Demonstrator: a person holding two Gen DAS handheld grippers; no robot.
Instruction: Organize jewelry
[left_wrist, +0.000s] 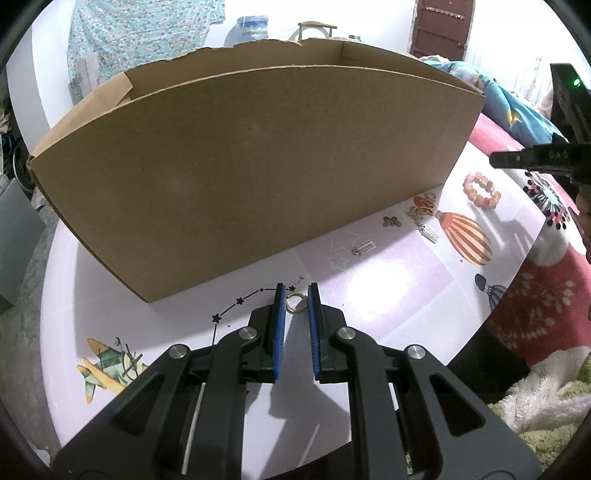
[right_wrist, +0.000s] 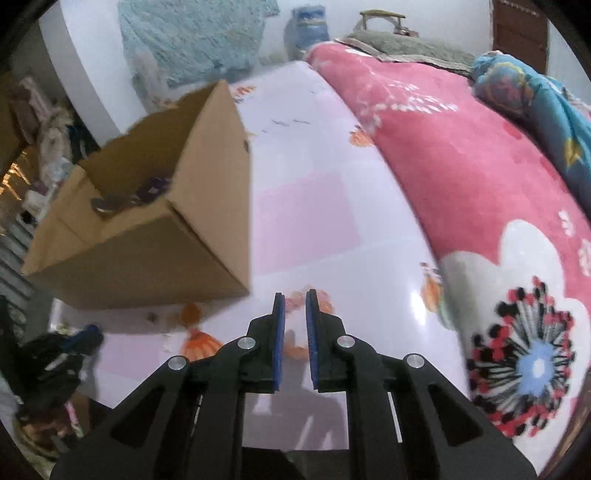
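The left tongs (left_wrist: 295, 295) hang low over the pale printed surface (left_wrist: 388, 288), their blue pads (left_wrist: 279, 325) drawn close with only a narrow slot between. A small gold ring (left_wrist: 296, 302) lies in that slot at the tips; whether the pads actually pinch it I cannot tell. Just beyond the tips stands a big open cardboard box (left_wrist: 240, 177), its long wall facing the tongs.

To the right of the box, loose pieces lie apart on the surface: a small silver comb-like clip (left_wrist: 364, 246), a little bronze butterfly charm (left_wrist: 391, 221), a silver tag charm (left_wrist: 428, 232) and, farther right, a pink beaded bracelet (left_wrist: 482, 192).

The right tongs (right_wrist: 293, 295) hover above the surface near the box's right-hand corner, jaws nearly together with nothing between them. That view is blurred; a dark piece (right_wrist: 151, 190) lies inside the box, but I cannot make out what it is. A pink flowered blanket (right_wrist: 461, 166) lies along the surface's right edge.
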